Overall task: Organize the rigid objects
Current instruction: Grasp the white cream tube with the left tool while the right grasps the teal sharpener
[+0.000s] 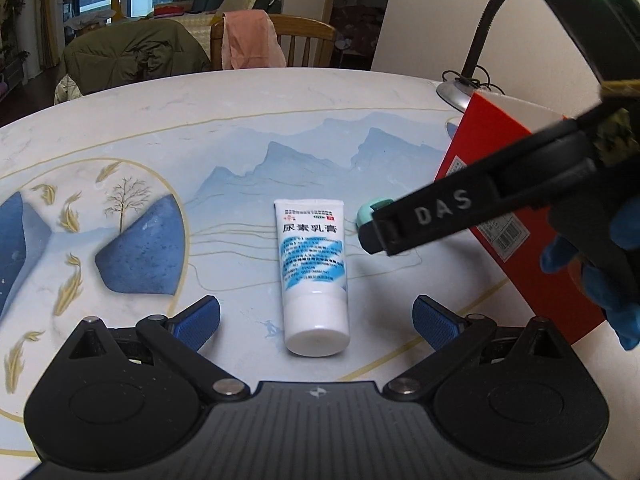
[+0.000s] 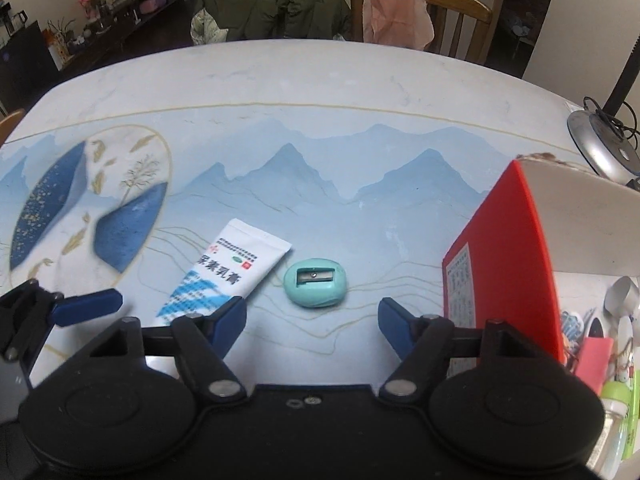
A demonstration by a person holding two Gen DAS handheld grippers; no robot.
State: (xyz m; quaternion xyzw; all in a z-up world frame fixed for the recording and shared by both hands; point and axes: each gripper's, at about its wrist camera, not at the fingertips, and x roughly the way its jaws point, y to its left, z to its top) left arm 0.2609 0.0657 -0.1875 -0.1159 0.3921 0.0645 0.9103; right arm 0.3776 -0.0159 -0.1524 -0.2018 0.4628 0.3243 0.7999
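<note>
A white and blue cream tube (image 1: 312, 256) lies on the painted table (image 1: 240, 120), cap end toward me. My left gripper (image 1: 316, 308) is open, a pad on each side of the cap, both clear of it. A teal egg-shaped pencil sharpener (image 2: 315, 283) rests right of the tube (image 2: 236, 268), just ahead of my open right gripper (image 2: 311, 308), which touches nothing. In the left wrist view, a finger of the right gripper (image 1: 400, 232) half hides the sharpener (image 1: 370, 210), and a blue-gloved hand (image 1: 592, 272) holds that tool.
A red open-topped box (image 2: 504, 248) stands at the right, close to the right gripper, with several small items (image 2: 600, 360) inside. A lamp base (image 2: 600, 148) with its cord sits behind it. Chairs draped with clothes (image 1: 248, 40) stand beyond the far table edge.
</note>
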